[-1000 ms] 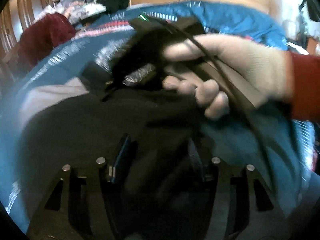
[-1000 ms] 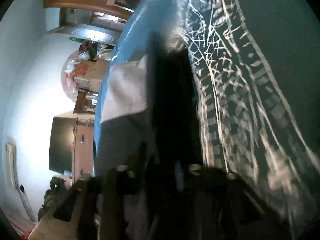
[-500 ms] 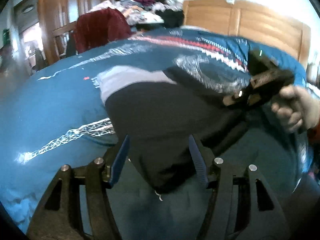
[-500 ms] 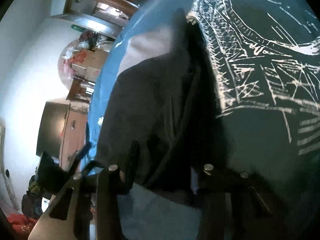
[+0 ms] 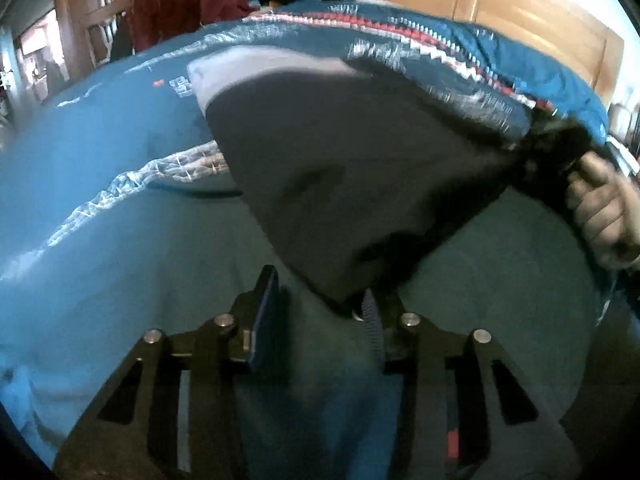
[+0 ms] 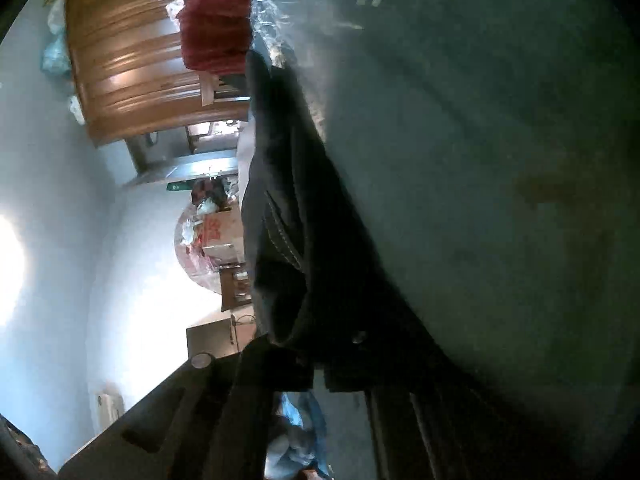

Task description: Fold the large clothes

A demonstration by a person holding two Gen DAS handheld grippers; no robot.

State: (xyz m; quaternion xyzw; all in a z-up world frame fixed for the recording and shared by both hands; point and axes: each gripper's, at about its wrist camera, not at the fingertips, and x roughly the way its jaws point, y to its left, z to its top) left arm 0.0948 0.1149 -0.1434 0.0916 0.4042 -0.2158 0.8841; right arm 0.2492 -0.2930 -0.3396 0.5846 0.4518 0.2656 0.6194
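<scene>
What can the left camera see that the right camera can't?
Only the left wrist view shows the person's gloved hand holding the right gripper, the red and white patterned stripe on the blue bedspread, and the left gripper with its jaws apart and the garment's corner between them.

Only the right wrist view shows a cardboard box on a round table, the white wall and the stitched seams on the dark cloth.

Both show the dark garment, the bedspread and the maroon clothing on a chair.
</scene>
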